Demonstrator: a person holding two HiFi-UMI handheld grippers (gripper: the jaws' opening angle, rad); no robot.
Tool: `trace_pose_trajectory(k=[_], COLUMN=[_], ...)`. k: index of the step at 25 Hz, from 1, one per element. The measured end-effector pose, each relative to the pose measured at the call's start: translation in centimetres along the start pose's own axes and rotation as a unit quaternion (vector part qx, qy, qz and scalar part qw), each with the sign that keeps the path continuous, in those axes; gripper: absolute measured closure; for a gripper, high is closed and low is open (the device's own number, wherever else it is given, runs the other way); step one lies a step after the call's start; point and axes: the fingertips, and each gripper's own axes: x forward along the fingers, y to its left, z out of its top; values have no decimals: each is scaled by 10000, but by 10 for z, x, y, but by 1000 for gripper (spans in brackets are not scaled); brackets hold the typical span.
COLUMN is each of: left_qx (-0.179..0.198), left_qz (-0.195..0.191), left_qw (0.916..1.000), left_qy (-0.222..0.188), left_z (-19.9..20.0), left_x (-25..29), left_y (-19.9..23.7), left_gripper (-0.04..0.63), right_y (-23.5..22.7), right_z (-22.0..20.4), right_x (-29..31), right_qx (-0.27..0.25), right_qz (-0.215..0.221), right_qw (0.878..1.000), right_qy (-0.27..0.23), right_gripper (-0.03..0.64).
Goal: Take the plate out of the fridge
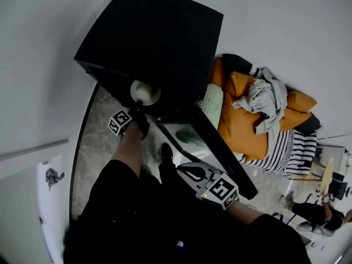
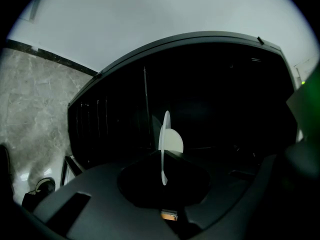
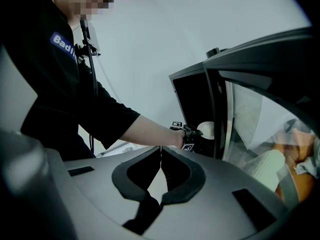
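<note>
One grip set: left gripper [image 2: 163, 156] is clamping plate [image 2: 172, 141] rim, plate showing edge-on, extending toward twelve o'clock into fridge [image 1: 159, 37] mouth. I'm planning pull toward six o'clock. Right gripper [image 3: 161, 151] is idling, jaws together, empty.

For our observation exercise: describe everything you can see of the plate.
The plate is small, round and white, smooth like ceramic or plastic, with a rim around its centre. The left gripper has its jaws shut on the plate's edge, so that gripper's view shows it edge-on. It sits at the dark opening of the black fridge.
</note>
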Motion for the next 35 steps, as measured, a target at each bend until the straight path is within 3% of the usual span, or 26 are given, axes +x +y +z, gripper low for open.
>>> trace_pose_trajectory(k=[9, 24, 35], left_qx=[-3, 148, 103], left_qz=[-294, -785, -874], left_qw=[9996, 9966, 9961], left_qy=[-4, 222, -7], left_z=[-6, -31, -8], left_x=[-22, -96, -160], left_y=[-6, -61, -80], left_gripper=[578, 577, 577], right_y=[12, 44, 62], right_z=[2, 24, 32], right_x=[5, 21, 30], right_qx=[-91, -300, -522], right_qz=[25, 242, 369], right_qw=[9999, 9990, 9975], right_qy=[-40, -243, -287], right_gripper=[604, 606, 606])
